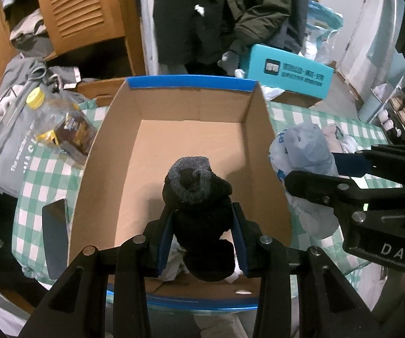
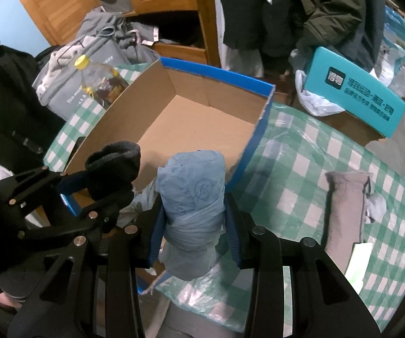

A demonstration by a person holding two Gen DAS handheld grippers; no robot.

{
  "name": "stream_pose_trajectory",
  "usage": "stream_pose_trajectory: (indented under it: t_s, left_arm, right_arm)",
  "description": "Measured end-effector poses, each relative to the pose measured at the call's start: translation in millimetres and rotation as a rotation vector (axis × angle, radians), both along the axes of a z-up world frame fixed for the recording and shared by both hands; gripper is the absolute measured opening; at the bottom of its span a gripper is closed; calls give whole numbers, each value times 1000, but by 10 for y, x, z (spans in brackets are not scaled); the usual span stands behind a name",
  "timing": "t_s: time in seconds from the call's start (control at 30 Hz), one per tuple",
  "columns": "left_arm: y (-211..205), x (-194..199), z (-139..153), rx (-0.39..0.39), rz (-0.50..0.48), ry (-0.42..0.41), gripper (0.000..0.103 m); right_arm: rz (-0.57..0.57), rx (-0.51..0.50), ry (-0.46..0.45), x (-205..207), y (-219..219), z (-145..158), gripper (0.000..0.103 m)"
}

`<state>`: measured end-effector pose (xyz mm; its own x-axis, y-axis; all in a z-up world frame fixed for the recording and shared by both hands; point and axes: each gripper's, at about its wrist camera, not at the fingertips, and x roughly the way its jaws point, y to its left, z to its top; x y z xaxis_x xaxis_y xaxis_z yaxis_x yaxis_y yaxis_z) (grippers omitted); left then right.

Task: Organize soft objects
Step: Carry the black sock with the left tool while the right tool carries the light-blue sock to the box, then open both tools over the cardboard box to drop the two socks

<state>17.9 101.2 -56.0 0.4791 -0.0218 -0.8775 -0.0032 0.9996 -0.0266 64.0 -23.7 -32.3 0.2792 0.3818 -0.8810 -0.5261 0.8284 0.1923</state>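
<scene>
Black tongs (image 1: pixel 202 231), blue pads (image 1: pixel 165 242)

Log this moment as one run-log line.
left gripper: shut on black sock, over cardboard box | right gripper: shut on blue bundle

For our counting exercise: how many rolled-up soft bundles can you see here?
3. A black sock bundle in the left gripper over the box; a pale blue bundle in the right gripper; a beige roll on the tablecloth. Others may be hidden.
</scene>
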Motion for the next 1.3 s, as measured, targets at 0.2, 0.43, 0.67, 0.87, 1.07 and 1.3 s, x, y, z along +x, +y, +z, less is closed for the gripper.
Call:
stream_pose_trajectory:
  t_s: [0.2, 0.43, 0.67, 0.87, 1.07, 1.3]
  left_arm:
    - [137, 14, -132, 0, 24, 35, 39]
    - [207, 13, -191, -2, 34, 54, 39]
    - [295, 36, -283, -11, 58, 81, 41]
    - [345, 36, -318, -14, 77, 94, 59]
    - [360, 37, -281, -13, 84, 85, 64]
    - [299, 40, -241, -20, 68, 77, 65]
  right_arm:
    - [25, -21, 15, 3, 188, -87, 37]
    - [37, -26, 49, 33, 330, -224, 38]
    - [39, -41, 83, 77, 418, -365, 40]
    - [28, -49, 92, 92, 441, -396, 59]
    - [6, -50, 81, 115, 364, -360, 63]
    - [-12, -42, 60, 89, 222, -266, 64]
